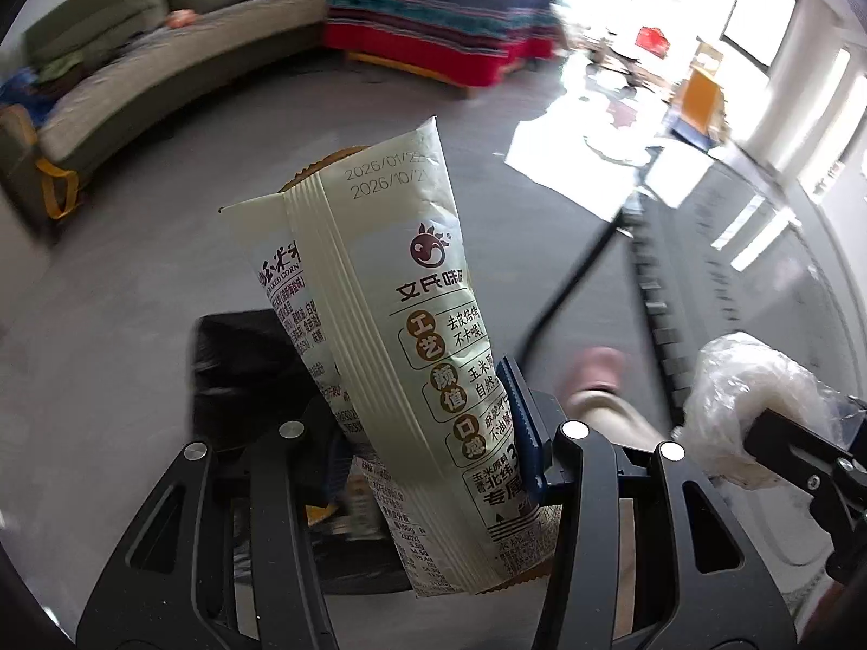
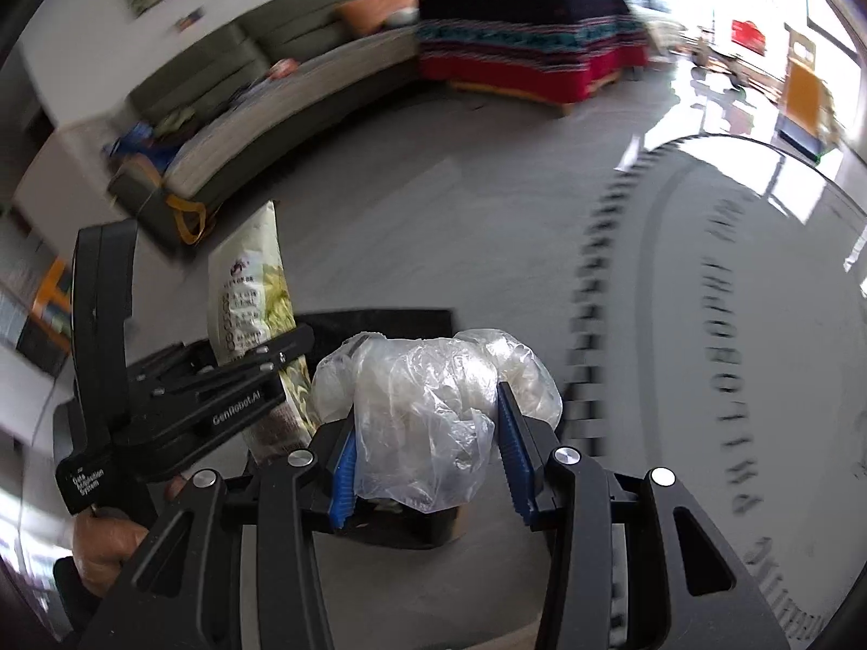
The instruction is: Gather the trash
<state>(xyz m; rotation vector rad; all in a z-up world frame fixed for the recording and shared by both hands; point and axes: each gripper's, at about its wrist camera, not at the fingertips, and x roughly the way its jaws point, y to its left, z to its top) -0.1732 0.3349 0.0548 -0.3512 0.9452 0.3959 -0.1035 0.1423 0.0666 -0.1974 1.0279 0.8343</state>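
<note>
The left gripper (image 1: 433, 433) clamped a corn snack wrapper (image 1: 379, 292); the right gripper (image 2: 428, 455) clamped a crumpled plastic bag (image 2: 428, 406), both probably bound for the black bin (image 2: 379, 325).

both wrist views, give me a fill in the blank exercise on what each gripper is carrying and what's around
1. The left gripper is shut on a cream snack ____.
2. The right gripper is shut on a crumpled clear ____ bag.
3. Beyond both, a long sofa stands on the ____ floor.

Missing words: packet; plastic; grey
</note>
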